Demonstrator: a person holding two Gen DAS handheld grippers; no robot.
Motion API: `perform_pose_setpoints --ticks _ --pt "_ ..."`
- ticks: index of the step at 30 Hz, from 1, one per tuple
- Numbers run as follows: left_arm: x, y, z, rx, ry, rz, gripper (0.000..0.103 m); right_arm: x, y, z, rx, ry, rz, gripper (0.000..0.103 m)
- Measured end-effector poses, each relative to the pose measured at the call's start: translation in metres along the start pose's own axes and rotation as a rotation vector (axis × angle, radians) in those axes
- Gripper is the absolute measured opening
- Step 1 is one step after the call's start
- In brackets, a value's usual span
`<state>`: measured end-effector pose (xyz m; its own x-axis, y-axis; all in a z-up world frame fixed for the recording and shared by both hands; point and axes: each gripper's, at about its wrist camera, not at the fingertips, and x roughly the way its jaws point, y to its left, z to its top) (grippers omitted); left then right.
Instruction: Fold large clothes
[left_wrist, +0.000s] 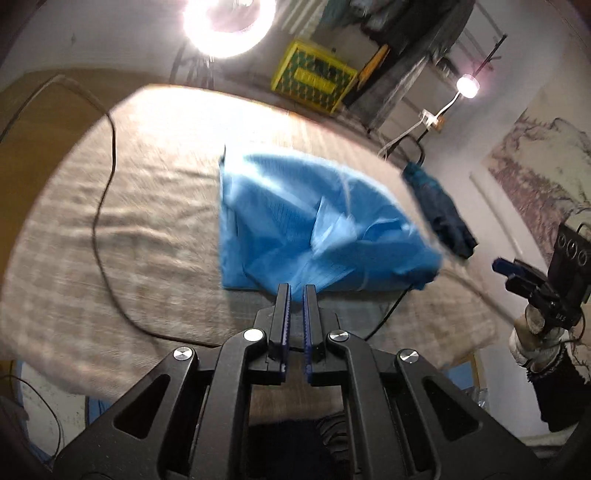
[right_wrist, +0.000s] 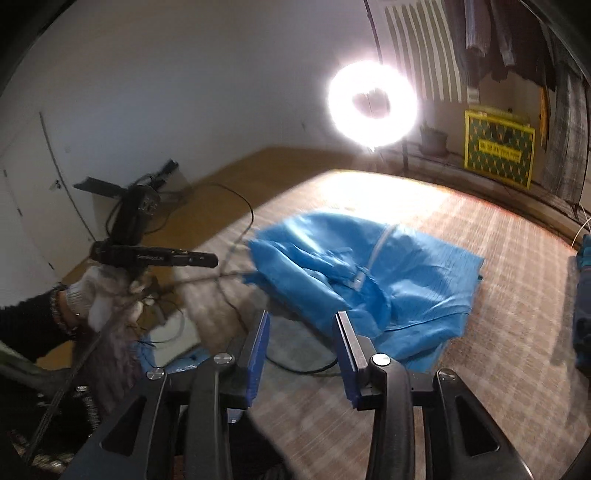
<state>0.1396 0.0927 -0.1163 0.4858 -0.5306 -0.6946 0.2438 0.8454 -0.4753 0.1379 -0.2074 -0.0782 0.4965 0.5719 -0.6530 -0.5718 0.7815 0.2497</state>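
A large light-blue garment (left_wrist: 317, 225) lies partly folded and rumpled on the beige checked bed cover (left_wrist: 147, 206); it also shows in the right wrist view (right_wrist: 369, 280), with a white zip strip on top. My left gripper (left_wrist: 297, 291) hovers just short of the garment's near edge, its jaws a narrow gap apart and holding nothing. My right gripper (right_wrist: 303, 317) is open and empty above the garment's near edge. The left gripper shows from the side in the right wrist view (right_wrist: 207, 260). The right gripper shows at the right edge of the left wrist view (left_wrist: 506, 267).
A black cable (left_wrist: 103, 206) runs across the bed cover and under the garment. A dark blue garment (left_wrist: 439, 206) lies at the bed's far right edge. A bright ring light (right_wrist: 373, 103) and a yellow crate (left_wrist: 314, 77) stand beyond the bed.
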Motion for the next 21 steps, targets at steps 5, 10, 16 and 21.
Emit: perform_pose_setpoints --ticks 5,10,16,21 --pt "-0.06 -0.004 0.012 -0.024 -0.077 -0.008 0.002 -0.058 0.02 0.001 0.015 -0.07 0.005 0.041" --pt "-0.084 -0.012 0.025 0.001 -0.101 0.019 0.037 -0.094 0.029 0.005 0.007 -0.095 -0.037 0.051" --pt "-0.028 -0.009 0.019 -0.027 -0.057 0.007 0.045 -0.058 0.01 -0.011 0.043 -0.077 -0.049 0.052" --pt "0.035 -0.038 0.002 -0.023 0.009 -0.089 0.045 0.004 -0.013 -0.016 0.034 0.009 -0.048 0.052"
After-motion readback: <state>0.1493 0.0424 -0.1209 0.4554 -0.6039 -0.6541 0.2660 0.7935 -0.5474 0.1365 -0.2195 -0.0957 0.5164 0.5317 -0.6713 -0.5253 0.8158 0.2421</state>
